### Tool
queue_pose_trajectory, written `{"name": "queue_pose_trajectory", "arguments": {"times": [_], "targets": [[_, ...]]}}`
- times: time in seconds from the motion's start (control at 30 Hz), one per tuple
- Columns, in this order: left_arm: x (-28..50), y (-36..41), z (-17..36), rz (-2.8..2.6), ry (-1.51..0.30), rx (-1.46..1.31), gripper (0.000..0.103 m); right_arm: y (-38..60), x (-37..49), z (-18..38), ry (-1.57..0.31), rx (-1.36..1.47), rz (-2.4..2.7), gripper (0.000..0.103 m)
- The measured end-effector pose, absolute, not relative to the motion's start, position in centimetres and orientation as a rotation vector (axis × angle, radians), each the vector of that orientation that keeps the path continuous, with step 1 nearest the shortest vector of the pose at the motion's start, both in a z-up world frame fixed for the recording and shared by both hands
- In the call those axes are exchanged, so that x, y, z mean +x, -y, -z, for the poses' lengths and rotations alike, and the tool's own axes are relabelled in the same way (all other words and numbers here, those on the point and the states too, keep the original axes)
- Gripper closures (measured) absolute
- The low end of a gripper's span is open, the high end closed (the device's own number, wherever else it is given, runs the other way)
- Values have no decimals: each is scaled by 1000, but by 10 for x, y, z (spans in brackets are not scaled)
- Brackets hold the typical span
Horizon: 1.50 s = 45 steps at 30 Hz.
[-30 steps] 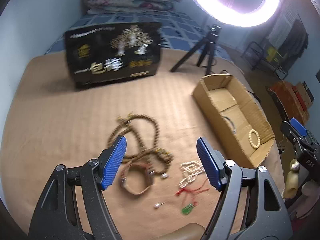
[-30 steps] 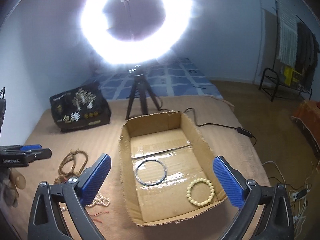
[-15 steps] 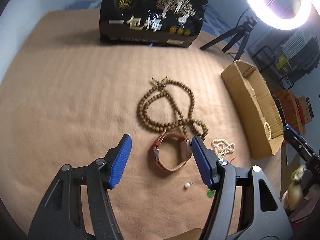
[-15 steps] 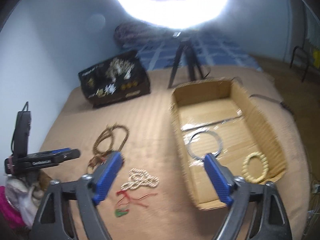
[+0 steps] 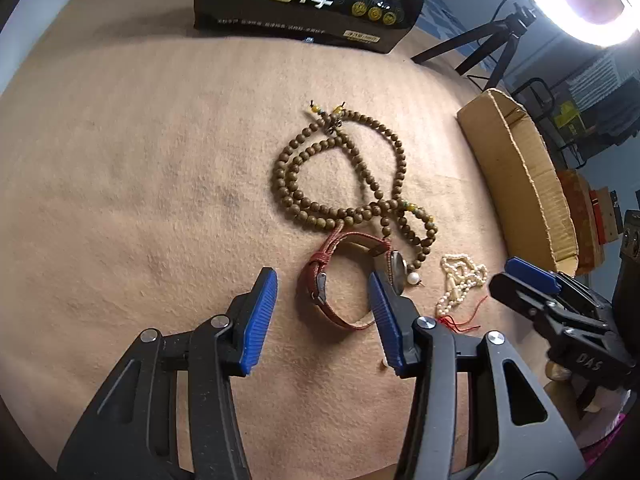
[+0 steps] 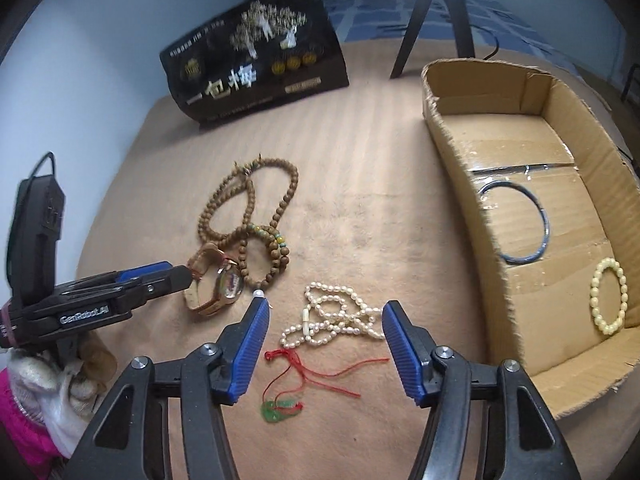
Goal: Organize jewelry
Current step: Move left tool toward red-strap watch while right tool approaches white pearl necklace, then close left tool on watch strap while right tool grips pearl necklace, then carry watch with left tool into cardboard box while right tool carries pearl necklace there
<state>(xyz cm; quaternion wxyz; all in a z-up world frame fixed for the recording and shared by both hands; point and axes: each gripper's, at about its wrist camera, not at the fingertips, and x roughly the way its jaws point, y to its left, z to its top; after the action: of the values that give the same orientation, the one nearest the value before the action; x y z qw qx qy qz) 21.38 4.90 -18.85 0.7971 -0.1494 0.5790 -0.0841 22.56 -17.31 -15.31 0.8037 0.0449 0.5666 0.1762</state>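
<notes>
A tan blanket-covered surface [image 5: 140, 168] stretches under both my grippers. At its far edge a black printed bag [image 6: 256, 60] stands, and to my right an open cardboard box [image 6: 452, 120] holds a thin dark bangle [image 6: 516, 224] and a pale bead bracelet [image 6: 608, 300] lying apart on its floor. A long brown bead necklace [image 5: 340, 172] lies looped in the middle of the surface. Just below it the red-strapped watch [image 5: 340, 280] stands on edge between the fingers of my left gripper [image 5: 324, 304], which have just been closing; the right finger is at the watch case, the left one is clear of the strap, so nothing is gripped. My right gripper [image 6: 324, 328] is half open, its fingers also just closing, with the white pearl strand [image 6: 332, 316] between the tips, pads not pressing it. Nearer me lies a red cord [image 6: 316, 368] with a small green pendant [image 6: 280, 408]; a single pearl [image 5: 413, 278] sits beside the watch
</notes>
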Motion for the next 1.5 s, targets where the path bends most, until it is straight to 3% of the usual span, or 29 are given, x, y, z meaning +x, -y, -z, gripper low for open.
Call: {"name": "queue_pose_trajectory", "arguments": {"times": [0.2,0.53,0.73,0.9,0.97,1.13,1.5], "targets": [[216,-51,198,172,-1265,-327,60,163,233,168,-1229,8,-328,32],[218,-46,204,170,-1271,-297,61,160,241,189,-1270,-33,-316,23],[217,-44,204,153,-1268,-266,71,154,240,193,-1280,-89,-311,23],[218,-44,206,142,-1271,-259,84,153,232,190,-1283,-112,-315,45],[217,-43,206,145,-1272,-258,88,156,232,189,-1283,-104,-312,64],[215,-39,205,149,-1269,-242,95,162,231,188,-1282,-59,-329,94],[214,-45,196,137,-1239,-262,97,174,233,165,-1224,47,-343,98]]}}
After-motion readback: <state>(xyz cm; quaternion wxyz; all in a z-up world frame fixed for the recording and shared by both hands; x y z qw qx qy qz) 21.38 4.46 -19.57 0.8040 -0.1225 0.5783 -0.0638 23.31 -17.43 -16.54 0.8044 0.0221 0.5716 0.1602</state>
